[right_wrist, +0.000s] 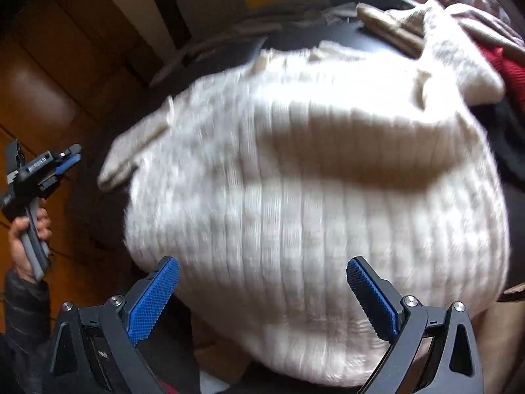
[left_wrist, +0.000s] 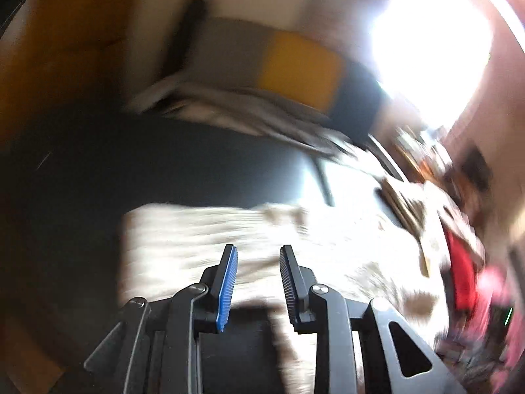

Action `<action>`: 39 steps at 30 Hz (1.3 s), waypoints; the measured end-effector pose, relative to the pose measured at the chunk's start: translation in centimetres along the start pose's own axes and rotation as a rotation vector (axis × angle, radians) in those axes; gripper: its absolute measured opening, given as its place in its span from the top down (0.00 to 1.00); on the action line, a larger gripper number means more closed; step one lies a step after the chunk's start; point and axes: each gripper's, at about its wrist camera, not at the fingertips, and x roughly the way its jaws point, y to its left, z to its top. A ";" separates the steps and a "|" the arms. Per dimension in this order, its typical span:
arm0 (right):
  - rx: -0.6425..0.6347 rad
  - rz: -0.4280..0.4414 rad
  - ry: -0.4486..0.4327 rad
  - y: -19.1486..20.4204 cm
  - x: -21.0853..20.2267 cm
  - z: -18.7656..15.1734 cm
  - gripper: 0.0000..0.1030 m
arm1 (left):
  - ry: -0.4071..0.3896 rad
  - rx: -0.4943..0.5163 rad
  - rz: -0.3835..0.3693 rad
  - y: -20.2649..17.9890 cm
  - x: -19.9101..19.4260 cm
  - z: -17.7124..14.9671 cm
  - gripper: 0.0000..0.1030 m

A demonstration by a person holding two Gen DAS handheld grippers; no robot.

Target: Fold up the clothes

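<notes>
One cream sweater [right_wrist: 295, 180] lies beneath two empty grippers, both parted

Warm wooden floor [right_wrist: 49, 75], a grey-and-yellow chair [left_wrist: 262, 62], a glaring bright window [left_wrist: 433, 39].

My right claw [right_wrist: 262, 282] is hanging wide apart over the cream ribbed sweater [right_wrist: 311, 180] — left claw [right_wrist: 67, 161] is hovering off to the side.
</notes>
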 end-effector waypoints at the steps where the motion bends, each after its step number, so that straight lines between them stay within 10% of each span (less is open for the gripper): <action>1: 0.000 -0.004 -0.022 -0.1 -0.3 0.4 0.00 | 0.013 0.074 -0.036 -2.6 1.4 0.1 0.74; 8: 0.009 -0.073 -0.113 -1.0 0.0 3.7 0.00 | 0.156 0.189 -0.105 -9.6 10.2 -0.4 0.74; 17: -0.034 -0.151 -0.170 -1.9 5.6 12.7 0.00 | 0.239 0.127 0.039 -5.8 16.8 -0.1 0.74; 25: 0.040 -0.304 0.010 -4.8 16.2 19.8 0.00 | 0.150 0.152 0.012 -4.6 17.1 -1.0 0.71; 39: 0.001 -0.356 -0.137 -1.5 22.0 25.9 0.00 | 0.119 0.209 0.105 0.8 21.8 5.1 0.69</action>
